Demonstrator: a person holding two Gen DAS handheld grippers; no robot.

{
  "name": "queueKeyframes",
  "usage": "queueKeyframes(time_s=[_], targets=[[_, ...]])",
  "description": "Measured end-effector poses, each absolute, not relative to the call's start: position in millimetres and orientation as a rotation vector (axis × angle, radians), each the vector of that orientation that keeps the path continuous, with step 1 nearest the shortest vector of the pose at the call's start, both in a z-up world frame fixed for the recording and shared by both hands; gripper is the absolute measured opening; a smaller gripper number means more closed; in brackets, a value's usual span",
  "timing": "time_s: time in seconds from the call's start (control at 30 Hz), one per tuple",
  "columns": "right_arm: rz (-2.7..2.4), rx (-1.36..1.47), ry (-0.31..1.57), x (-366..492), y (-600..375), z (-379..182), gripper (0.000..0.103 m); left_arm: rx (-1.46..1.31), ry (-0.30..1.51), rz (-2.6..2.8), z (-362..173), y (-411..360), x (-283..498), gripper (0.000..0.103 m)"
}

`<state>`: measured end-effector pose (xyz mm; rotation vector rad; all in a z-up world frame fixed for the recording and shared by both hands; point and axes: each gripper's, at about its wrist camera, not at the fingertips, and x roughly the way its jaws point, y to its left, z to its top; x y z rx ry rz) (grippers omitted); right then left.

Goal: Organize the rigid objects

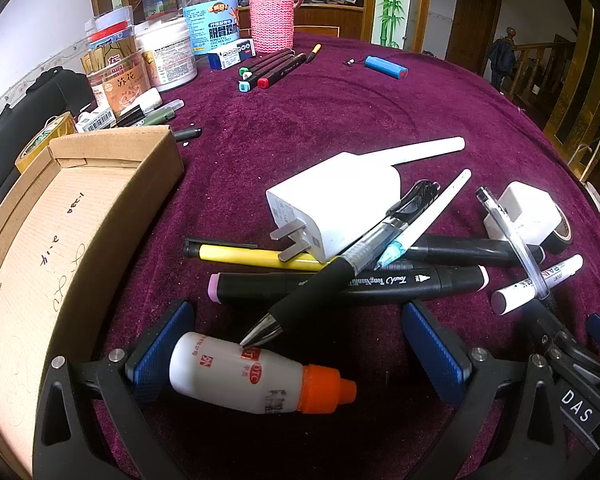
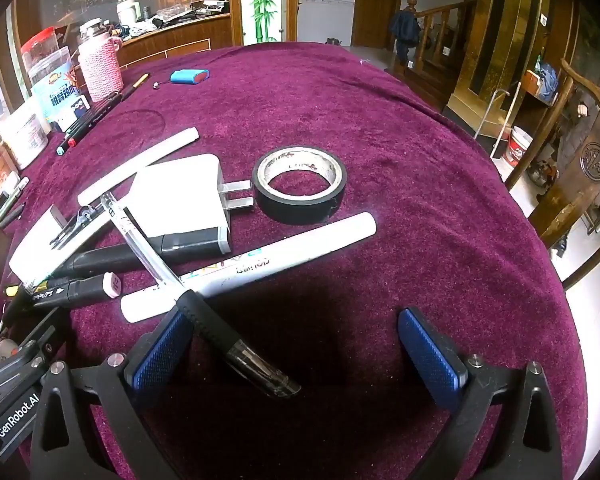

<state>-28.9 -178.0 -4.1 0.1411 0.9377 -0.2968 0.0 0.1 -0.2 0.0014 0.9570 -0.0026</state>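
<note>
My left gripper (image 1: 300, 348) is open; a white glue bottle with an orange cap (image 1: 256, 376) lies between its fingers, against the left pad. Ahead lies a pile: a black gel pen (image 1: 340, 272), a black marker (image 1: 348, 282), a yellow pen (image 1: 256, 256), a white charger (image 1: 336, 208). An open cardboard box (image 1: 72, 236) stands at the left. My right gripper (image 2: 296, 352) is open; a clear pen with a black grip (image 2: 220, 328) lies across its left finger. A white paint marker (image 2: 252, 266), a second charger (image 2: 184, 200) and a black tape roll (image 2: 300, 184) lie ahead.
Jars (image 1: 210, 16), a pink knitted bottle (image 1: 272, 16), several markers (image 1: 268, 70) and a blue battery (image 1: 386, 67) sit at the far side of the purple tablecloth (image 2: 420, 200). The table's right edge drops off near a wooden chair (image 2: 572, 168).
</note>
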Motion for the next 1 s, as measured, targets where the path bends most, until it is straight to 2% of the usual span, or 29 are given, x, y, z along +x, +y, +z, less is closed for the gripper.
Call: queueKeyframes(time_s=[0.77, 1.0], targets=[[-0.182, 0.204, 0.935, -40, -192, 1, 0.102, 0.054, 1.007, -0.121, 2, 3, -5, 0.103], [-0.173, 0.104, 1.018, -34, -184, 0, 0.102, 0.073, 1.013, -0.125, 3, 3, -13, 0.103]])
